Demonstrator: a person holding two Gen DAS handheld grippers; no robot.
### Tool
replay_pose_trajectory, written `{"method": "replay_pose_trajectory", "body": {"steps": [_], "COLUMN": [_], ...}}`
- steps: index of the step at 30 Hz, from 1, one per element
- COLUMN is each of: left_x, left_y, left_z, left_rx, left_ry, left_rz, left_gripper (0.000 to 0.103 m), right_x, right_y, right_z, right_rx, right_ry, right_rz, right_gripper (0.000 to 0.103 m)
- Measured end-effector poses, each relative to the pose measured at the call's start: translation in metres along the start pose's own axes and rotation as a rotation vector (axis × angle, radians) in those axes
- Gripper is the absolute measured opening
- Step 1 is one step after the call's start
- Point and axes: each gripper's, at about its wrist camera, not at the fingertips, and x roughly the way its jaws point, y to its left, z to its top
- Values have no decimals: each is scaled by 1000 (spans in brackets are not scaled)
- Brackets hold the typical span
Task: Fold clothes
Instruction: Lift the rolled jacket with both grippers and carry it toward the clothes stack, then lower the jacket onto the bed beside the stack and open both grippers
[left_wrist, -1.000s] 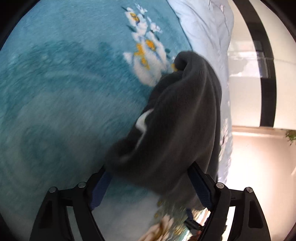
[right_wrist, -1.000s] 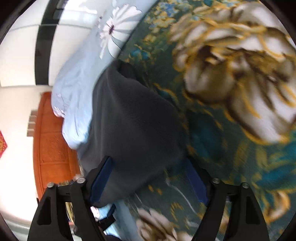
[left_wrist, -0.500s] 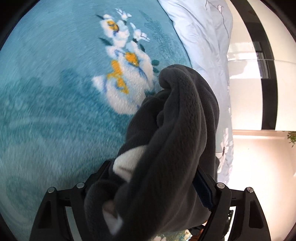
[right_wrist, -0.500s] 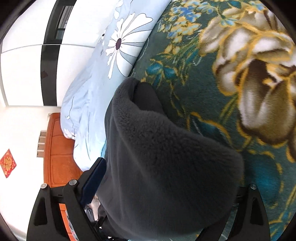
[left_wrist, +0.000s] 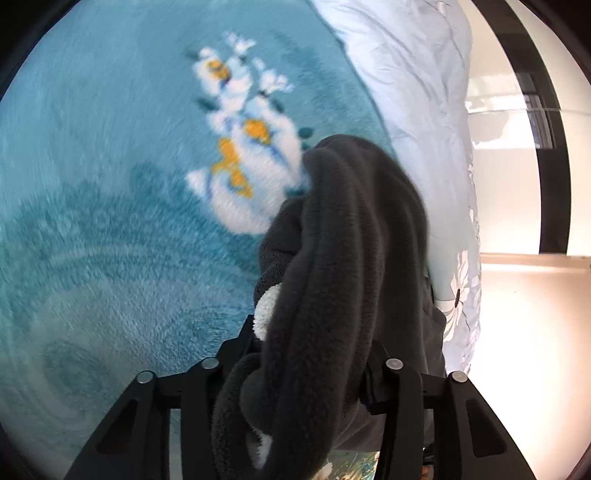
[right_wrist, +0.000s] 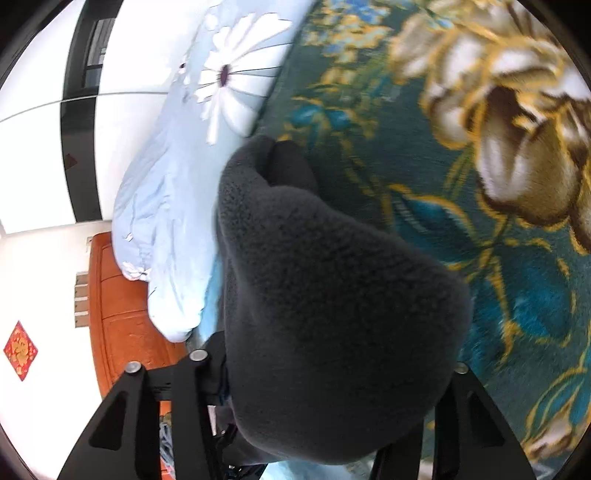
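Left wrist view: our left tongs (left_wrist: 314, 354) have just been closing, and we see them clenched on a thick bunch of the dark grey fleece garment (left_wrist: 343, 258), which fills the gap between the jaws and spills over them toward six o'clock. A scrap of its white lining (left_wrist: 266, 312) peeps out at about nine o'clock of the grip. From there the fleece runs up toward twelve o'clock in heavy rolls, its far end resting on the teal blanket (left_wrist: 110, 221) just beside a white and orange flower print (left_wrist: 243, 147); a pale blue quilt (left_wrist: 417, 92) lies at one o'clock.

In the right wrist view our right tongs (right_wrist: 332, 373) have likewise just been closing, and they grasp another broad fold of the same garment (right_wrist: 332, 295), bulging over the jaws. Beyond it, at two o'clock, spreads a dark floral blanket (right_wrist: 443, 184) on the bed; the quilt sits at eleven.

We judge this the pick-up step, with both ends gathered. Next we would need to lift and draw the tongs apart, so the bunched fleece spreads flat enough for a clean fold.
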Motion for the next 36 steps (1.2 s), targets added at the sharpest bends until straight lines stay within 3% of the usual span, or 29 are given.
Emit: {"method": "replay_pose_trajectory", "body": {"steps": [7, 13, 18, 21, 25, 28, 32, 36], "left_x": [-47, -129, -190, -190, -163, -152, -155, -157], "left_y": [-34, -50, -6, 46, 121, 154, 178, 186], "left_z": [41, 95, 122, 123, 110, 97, 89, 89], "left_rx": [105, 195, 175, 103, -23, -80, -149, -181], "left_ry": [-43, -206, -361, -352, -256, -240, -213, -177], "left_rz": [9, -4, -5, 85, 163, 118, 41, 8], "left_gripper": [43, 42, 42, 42, 42, 42, 45, 57], "right_x": [10, 56, 100, 141, 184, 193, 183, 170], "right_y": [66, 163, 216, 208, 167, 134, 103, 93], "right_z": [-13, -37, -73, -92, -114, -124, -116, -118], "right_rx": [-89, -241, -373, -387, -389, -366, -292, -269], "right_ry": [61, 163, 239, 316, 385, 391, 398, 399], "right_rz": [49, 148, 295, 238, 49, -35, -48, -36], "right_gripper": [47, 45, 45, 46, 46, 46, 46, 51]}}
